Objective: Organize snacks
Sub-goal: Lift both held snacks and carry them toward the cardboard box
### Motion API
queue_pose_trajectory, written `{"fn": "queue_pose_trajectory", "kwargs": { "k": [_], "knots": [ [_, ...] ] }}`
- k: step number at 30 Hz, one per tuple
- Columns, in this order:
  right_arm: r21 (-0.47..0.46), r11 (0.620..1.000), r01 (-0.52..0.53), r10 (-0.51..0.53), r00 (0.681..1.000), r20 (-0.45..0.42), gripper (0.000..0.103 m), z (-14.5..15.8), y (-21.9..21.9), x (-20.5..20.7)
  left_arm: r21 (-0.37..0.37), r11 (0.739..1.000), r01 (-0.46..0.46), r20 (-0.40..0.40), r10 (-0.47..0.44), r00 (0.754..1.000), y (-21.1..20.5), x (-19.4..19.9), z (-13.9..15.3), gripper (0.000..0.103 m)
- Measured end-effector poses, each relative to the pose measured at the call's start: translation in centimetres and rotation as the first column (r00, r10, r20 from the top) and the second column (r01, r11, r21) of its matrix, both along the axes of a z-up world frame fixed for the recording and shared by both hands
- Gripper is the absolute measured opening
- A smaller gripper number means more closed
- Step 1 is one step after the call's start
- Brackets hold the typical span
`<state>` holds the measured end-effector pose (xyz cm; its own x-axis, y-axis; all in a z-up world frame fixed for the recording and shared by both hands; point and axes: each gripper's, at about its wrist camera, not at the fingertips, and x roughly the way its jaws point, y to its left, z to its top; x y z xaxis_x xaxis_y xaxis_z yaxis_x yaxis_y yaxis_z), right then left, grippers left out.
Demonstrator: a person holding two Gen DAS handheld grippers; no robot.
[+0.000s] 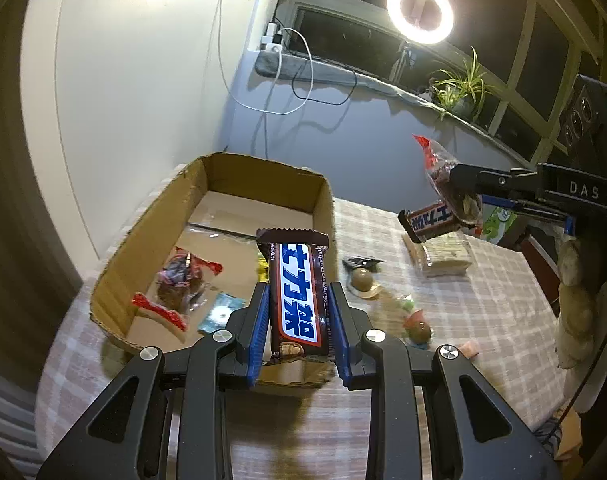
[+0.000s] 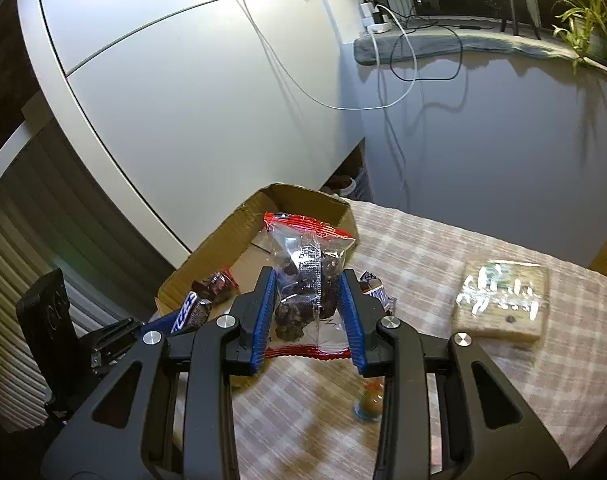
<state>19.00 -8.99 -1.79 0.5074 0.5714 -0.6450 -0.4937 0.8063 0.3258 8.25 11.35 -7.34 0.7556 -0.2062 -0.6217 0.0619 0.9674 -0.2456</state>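
Two brown-wrapped chocolate bars, blue-lettered white bands

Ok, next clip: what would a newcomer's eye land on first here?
Probably the chocolate bar clamped in the left tongs, held over the near rim of the cardboard box. Then the clear red-edged snack bag gripped in the right tongs, and the ring light glaring above the windowsill.

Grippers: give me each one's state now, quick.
Left gripper: closed on the chocolate bar.
Right gripper: closed on the clear snack packet.
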Motion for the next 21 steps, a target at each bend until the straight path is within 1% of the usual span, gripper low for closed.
{"fn": "queue_pose_trajectory", "kwargs": {
  "k": [5, 10, 12, 17, 21],
  "knots": [
    [-0.007, 1.0, -0.023, 0.022, 0.999, -0.027, 0.034, -0.4, 1.0, 0.5, -0.009, 1.0, -0.004, -0.004, 0.004, 1.0, 0.9, 0.4, -0.2, 0.027],
    [0.012, 0.999, -0.048, 0.049, 0.997, -0.065, 0.034, -0.6, 1.8, 1.1, -0.021, 1.0, -0.011, -0.001, 0.011, 1.0, 1.5, 0.8, -0.4, 0.027],
    [0.006, 0.998, -0.055, 0.055, 0.996, -0.07, 0.034, -0.7, 2.2, 1.2, -0.026, 1.0, -0.012, -0.001, 0.012, 1.0, 1.8, 0.8, -0.5, 0.027],
    [0.014, 0.998, -0.068, 0.069, 0.99, -0.119, 0.034, -1.6, 3.5, 2.4, -0.033, 0.999, -0.019, 0.0, 0.019, 1.0, 2.6, 0.9, -0.7, 0.027],
    [0.012, 0.997, -0.08, 0.081, 0.987, -0.138, 0.034, -2.3, 4.9, 3.5, -0.041, 0.999, -0.025, -0.001, 0.025, 1.0, 3.2, 1.2, -0.7, 0.027]
  ]
}}
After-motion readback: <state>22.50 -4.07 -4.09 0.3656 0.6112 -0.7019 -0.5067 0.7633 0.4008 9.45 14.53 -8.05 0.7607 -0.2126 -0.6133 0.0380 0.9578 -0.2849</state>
